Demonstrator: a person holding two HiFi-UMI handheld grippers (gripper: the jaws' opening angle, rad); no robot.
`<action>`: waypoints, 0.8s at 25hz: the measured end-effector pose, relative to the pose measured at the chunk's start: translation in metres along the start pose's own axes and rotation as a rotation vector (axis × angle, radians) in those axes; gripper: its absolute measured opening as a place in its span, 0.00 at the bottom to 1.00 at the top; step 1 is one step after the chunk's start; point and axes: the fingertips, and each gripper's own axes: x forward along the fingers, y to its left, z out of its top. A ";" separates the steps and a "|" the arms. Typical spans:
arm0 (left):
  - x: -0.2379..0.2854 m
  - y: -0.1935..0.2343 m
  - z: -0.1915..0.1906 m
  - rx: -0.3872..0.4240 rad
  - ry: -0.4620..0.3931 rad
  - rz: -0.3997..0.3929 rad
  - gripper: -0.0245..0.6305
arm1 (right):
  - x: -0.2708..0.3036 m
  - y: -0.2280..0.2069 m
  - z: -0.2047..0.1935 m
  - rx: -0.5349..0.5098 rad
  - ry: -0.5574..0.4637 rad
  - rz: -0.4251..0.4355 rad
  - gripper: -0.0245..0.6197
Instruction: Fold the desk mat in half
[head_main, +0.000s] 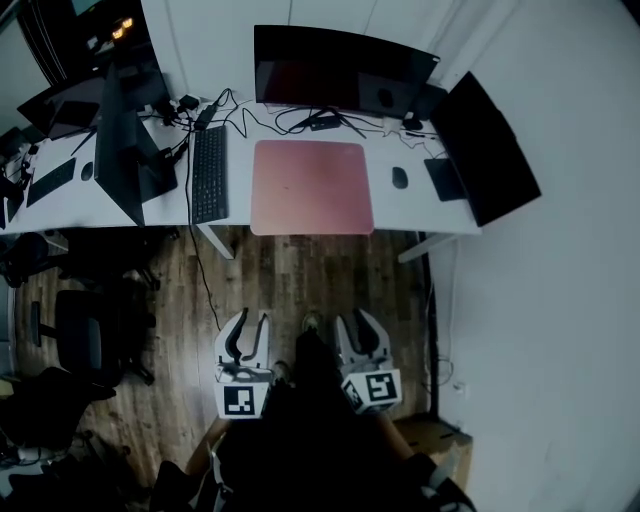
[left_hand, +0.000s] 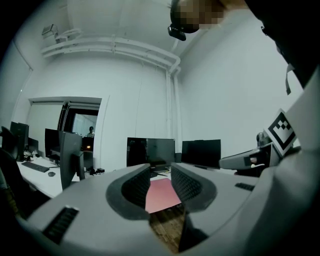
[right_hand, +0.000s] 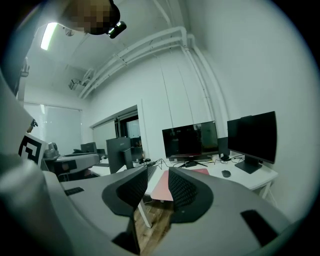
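We stand on the wood floor (head_main: 300, 270), well back from the long white table (head_main: 405, 215). Three dark screens sit on it: the centre monitor (head_main: 340, 68) at the back edge, the right monitor (head_main: 487, 150) angled in at the right end, and the left monitor (head_main: 122, 150) side-on further left.

The desk mat (head_main: 311, 187), pink, lies flat and unfolded on the table, directly in front of the centre monitor, with its front edge at the table's front edge. The black keyboard (head_main: 209, 174) lies just beside the mat's left edge, turned lengthwise front to back.

We hold the left gripper (head_main: 248, 324) and right gripper (head_main: 360, 326) low over the floor, side by side near our body. Both are well apart from table and mat and point at the table.

On the left gripper the fingers (left_hand: 135, 187) are partly open and grip nothing; we only see the far mat through the gap. The right gripper is the same: partly open, holding nothing, with mat and table edge showing beyond.

The cables (head_main: 290, 120) tangle behind the mat by the monitor foot. The mouse (head_main: 399, 177) sits right of the mat, apart from it, with a small dark pad (head_main: 444, 179) just past it.
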 end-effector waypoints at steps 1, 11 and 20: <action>0.013 0.002 0.002 0.004 0.000 0.007 0.22 | 0.011 -0.008 0.005 -0.001 0.002 0.006 0.21; 0.133 -0.008 0.007 0.056 0.052 0.061 0.22 | 0.101 -0.104 0.037 -0.024 0.031 0.064 0.21; 0.194 -0.017 -0.025 0.172 0.171 0.095 0.22 | 0.161 -0.162 0.008 -0.106 0.143 0.115 0.21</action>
